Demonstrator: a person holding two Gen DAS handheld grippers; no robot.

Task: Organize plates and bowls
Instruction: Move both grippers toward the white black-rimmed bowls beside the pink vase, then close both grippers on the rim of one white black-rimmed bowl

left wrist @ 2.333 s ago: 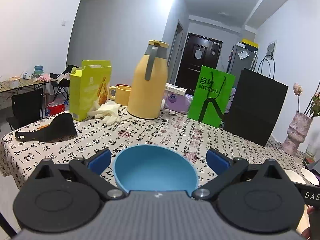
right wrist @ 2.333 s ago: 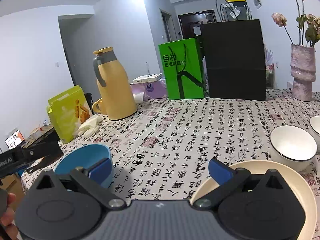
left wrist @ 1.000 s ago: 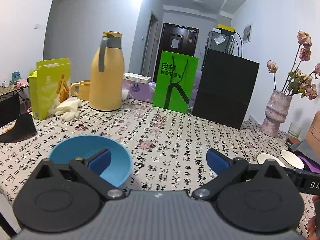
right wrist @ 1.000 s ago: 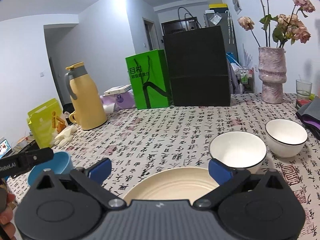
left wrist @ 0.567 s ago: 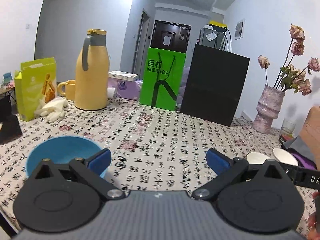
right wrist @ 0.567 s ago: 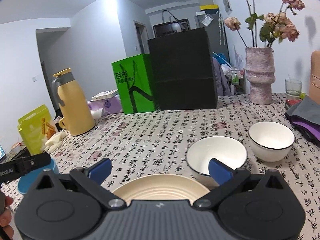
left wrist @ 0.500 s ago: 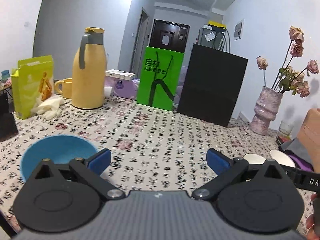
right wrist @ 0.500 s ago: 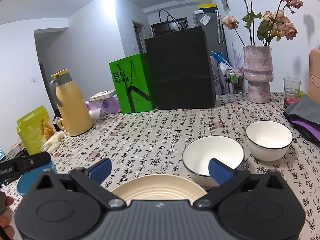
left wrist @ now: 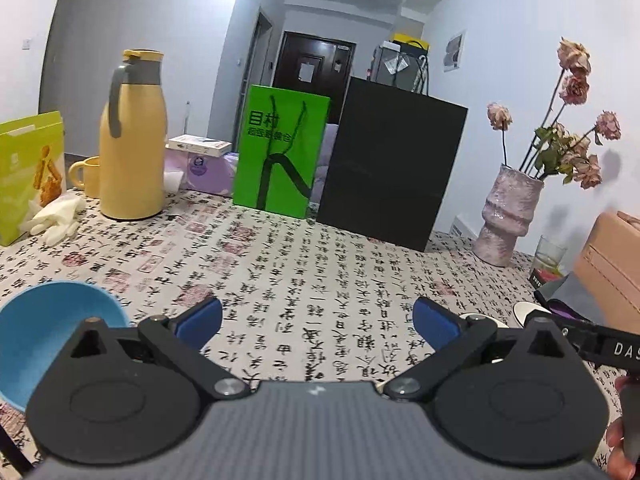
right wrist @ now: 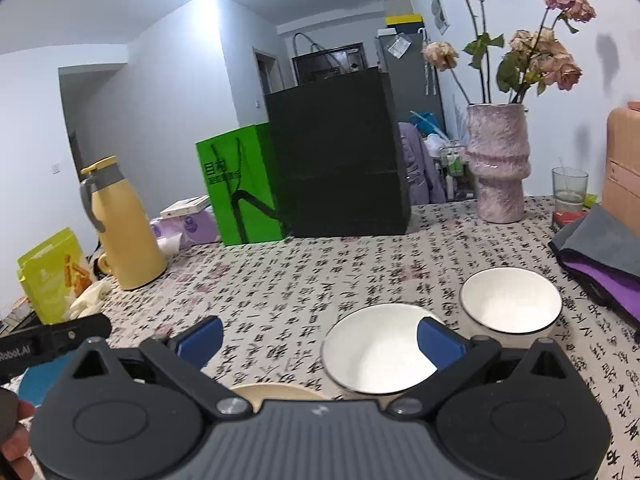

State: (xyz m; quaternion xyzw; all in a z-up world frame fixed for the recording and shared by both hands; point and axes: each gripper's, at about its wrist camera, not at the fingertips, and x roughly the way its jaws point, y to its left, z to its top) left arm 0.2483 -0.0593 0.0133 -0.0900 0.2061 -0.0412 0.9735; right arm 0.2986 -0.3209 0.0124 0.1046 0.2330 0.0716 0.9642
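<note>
A blue bowl (left wrist: 52,328) sits on the printed tablecloth at the lower left, outside my left gripper (left wrist: 316,320), which is open and empty. Two white bowls (left wrist: 528,312) peek out behind its right finger. In the right wrist view my right gripper (right wrist: 320,342) is open and empty. A white bowl (right wrist: 372,352) lies just ahead, partly behind the right finger (right wrist: 440,344). A second white bowl (right wrist: 510,304) stands to its right. Only a sliver of the cream plate (right wrist: 276,392) shows under the gripper body. The blue bowl (right wrist: 36,380) is partly hidden at far left.
Along the back stand a yellow thermos (left wrist: 132,140), a green bag (left wrist: 280,152), a black bag (left wrist: 392,168) and a pink vase (right wrist: 498,164). A glass (right wrist: 568,188) and folded grey-purple cloth (right wrist: 600,252) lie at right; a yellow-green box (left wrist: 28,172) and gloves (left wrist: 52,216) at left.
Both cameras swung rightward. The blue bowl slid from between the left fingers to their left. The right gripper advanced over the cream plate toward the white bowls.
</note>
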